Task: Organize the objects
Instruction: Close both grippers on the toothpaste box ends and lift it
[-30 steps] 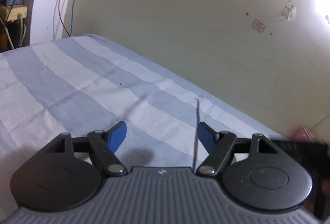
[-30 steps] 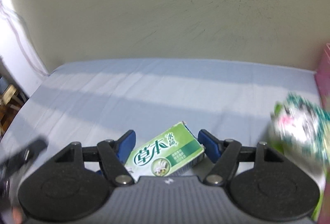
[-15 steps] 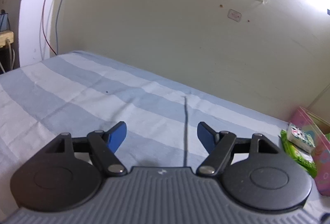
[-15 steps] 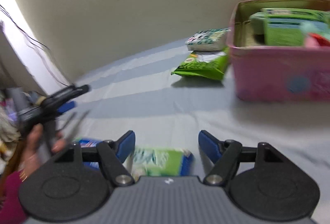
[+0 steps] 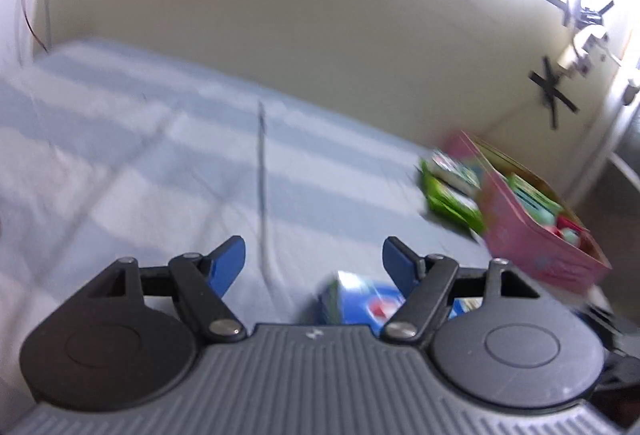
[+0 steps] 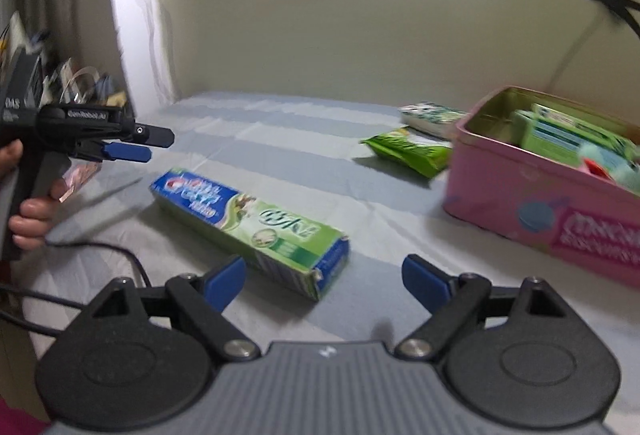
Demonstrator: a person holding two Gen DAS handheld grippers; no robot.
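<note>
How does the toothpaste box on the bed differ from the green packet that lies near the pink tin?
The toothpaste box is a long, stiff carton with square edges; the green packet is a soft, flat pouch. The box is blue at one end and green at the other; the packet is green almost all over. The box lies apart from the pink tin; the packet lies close beside it. Both rest flat on the striped sheet, outside the tin.

My right gripper (image 6: 324, 277): blue pads on black linkage arms with silver pivot screws, two round black housings flanking a ribbed grey body; left of it, my left gripper (image 6: 138, 143), black with white lettering, trails a black cable (image 6: 120, 255).
</note>
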